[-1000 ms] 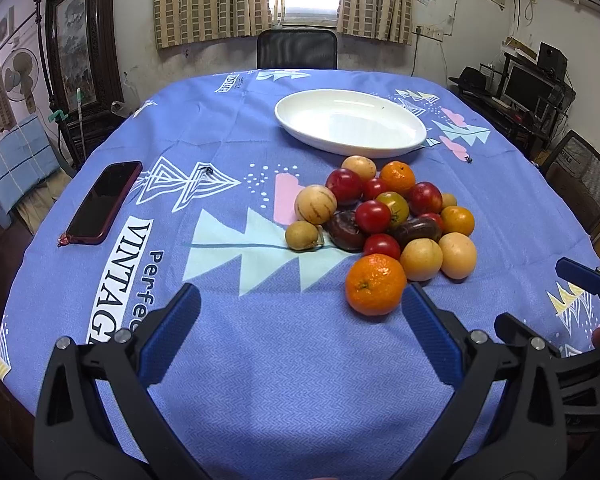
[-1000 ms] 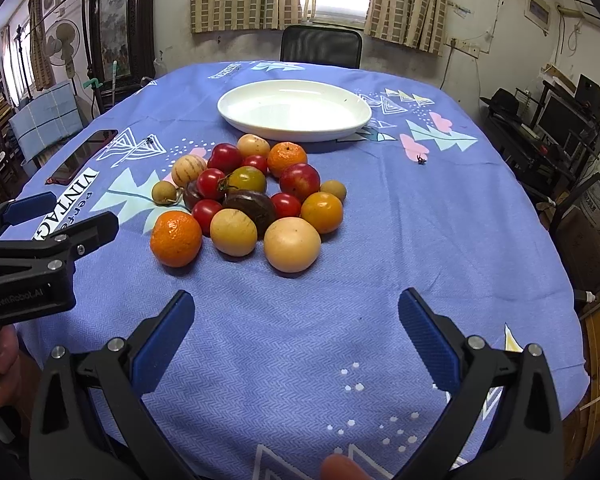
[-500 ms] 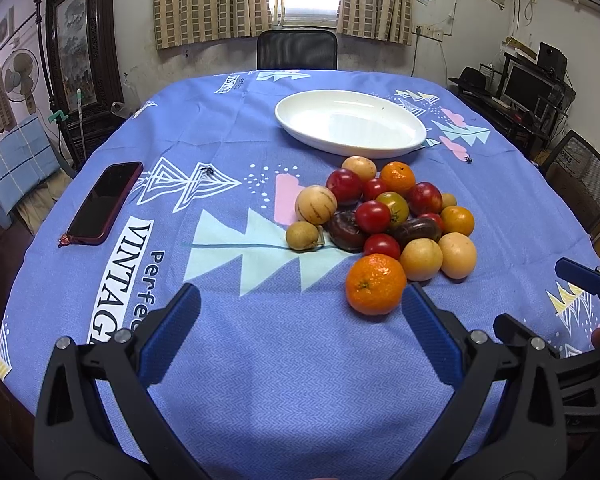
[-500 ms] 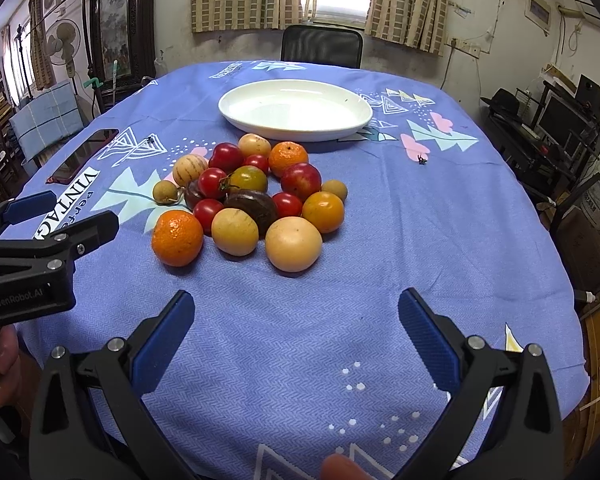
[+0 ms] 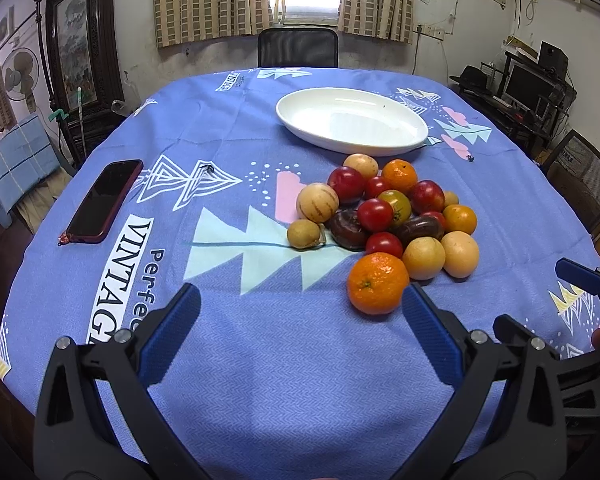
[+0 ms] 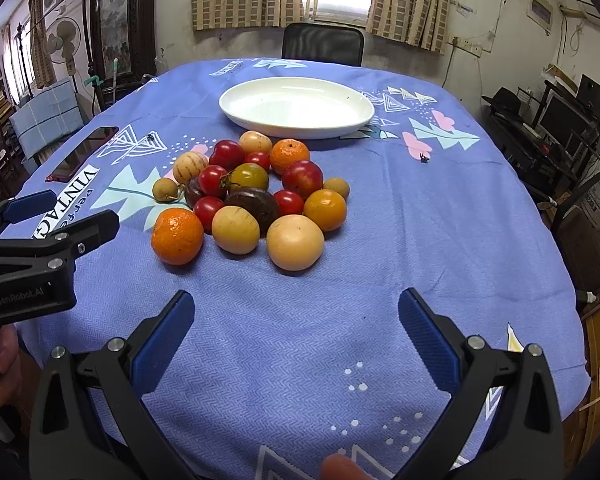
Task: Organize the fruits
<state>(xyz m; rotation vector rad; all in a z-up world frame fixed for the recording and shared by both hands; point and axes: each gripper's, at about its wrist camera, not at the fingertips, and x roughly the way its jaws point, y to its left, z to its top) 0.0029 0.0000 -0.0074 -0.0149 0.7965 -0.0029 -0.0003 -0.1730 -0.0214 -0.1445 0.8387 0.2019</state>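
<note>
A pile of fruit [image 5: 392,216] lies on the blue tablecloth: red tomatoes, oranges, pale yellow round fruits and dark plums. The nearest large orange [image 5: 377,283] sits just ahead of my left gripper's right finger. My left gripper [image 5: 300,320] is open above the cloth with nothing between its fingers. In the right wrist view the fruit pile [image 6: 252,192] is ahead and slightly left of my right gripper [image 6: 296,320], which is open and holds nothing. A white oval plate [image 5: 300,128] [image 6: 236,116] stands empty beyond the pile.
A dark phone [image 5: 104,200] lies on the cloth at the left. A black chair [image 5: 298,46] stands at the table's far end. A desk with monitors [image 5: 532,84] and a mesh chair [image 5: 588,184] are off to the right. A hand [image 6: 4,364] holds the left gripper [image 6: 68,216].
</note>
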